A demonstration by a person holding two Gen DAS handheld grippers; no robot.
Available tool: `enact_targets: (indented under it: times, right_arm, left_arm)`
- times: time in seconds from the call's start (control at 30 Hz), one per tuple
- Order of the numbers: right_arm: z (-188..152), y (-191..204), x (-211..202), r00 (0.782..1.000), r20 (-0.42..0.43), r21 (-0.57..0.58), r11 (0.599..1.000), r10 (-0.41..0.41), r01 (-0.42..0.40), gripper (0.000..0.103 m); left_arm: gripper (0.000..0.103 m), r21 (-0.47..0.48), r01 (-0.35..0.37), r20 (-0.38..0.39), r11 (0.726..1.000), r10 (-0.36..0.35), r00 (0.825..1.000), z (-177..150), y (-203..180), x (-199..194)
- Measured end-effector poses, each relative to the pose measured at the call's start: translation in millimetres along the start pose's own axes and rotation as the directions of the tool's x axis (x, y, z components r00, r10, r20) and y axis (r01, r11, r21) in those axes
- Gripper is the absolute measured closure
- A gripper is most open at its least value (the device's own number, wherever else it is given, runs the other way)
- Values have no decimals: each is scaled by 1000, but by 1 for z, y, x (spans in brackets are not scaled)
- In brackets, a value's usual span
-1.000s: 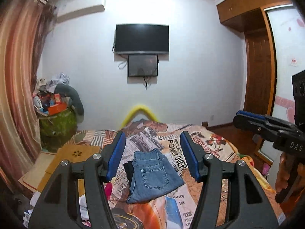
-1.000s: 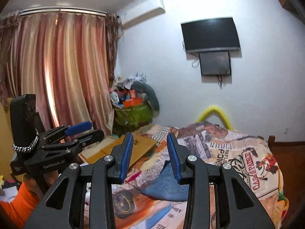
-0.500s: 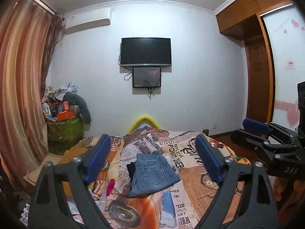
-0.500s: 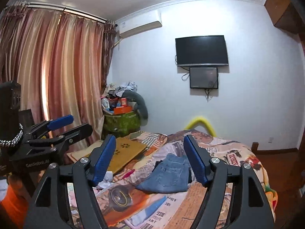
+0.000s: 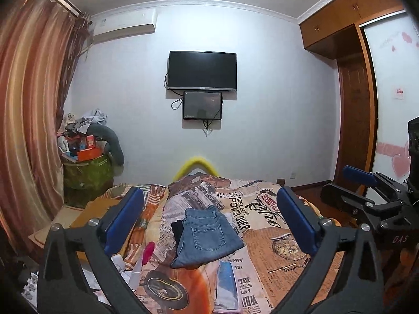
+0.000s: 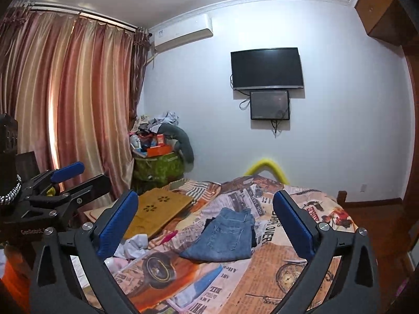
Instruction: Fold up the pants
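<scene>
A folded pair of blue jeans [image 5: 207,235] [image 6: 225,238] lies back pocket up in the middle of the bed [image 5: 277,248], on a newspaper-print cover. A dark garment [image 5: 176,229] peeks out from beside the jeans. My left gripper [image 5: 209,196] hovers short of the jeans, its jaws opening wide with nothing between them. My right gripper [image 6: 205,196] is likewise opening and holds nothing. Each gripper shows at the edge of the other's view: the right gripper [image 5: 366,191] and the left gripper [image 6: 70,180].
A wooden lap board [image 6: 157,212] lies at the bed's left side, with white cloth [image 6: 133,246] and a pink item [image 5: 148,252] near it. A green bin [image 5: 86,175] heaped with clutter stands by the curtain [image 6: 65,104]. A wardrobe [image 5: 353,104] fills the right wall.
Both grippers' jaws have spread from narrow to wide apart, and both grippers shifted across the bed's near end. The jeans lie unmoved on the bed.
</scene>
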State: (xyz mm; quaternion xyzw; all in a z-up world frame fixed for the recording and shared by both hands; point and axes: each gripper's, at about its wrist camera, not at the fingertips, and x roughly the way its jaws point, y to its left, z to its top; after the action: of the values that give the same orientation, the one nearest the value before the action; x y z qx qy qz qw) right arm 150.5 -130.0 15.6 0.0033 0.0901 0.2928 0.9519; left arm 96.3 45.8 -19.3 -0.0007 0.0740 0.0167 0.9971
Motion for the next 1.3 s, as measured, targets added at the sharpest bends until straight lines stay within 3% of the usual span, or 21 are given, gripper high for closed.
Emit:
enact_targets:
  times: [1.3]
  right_arm:
    - [-4,0,-2,999,-38,21,1000,-10,11,1]
  left_arm:
    - [0,-22,28,-39,999,-29,999,-5,0,13]
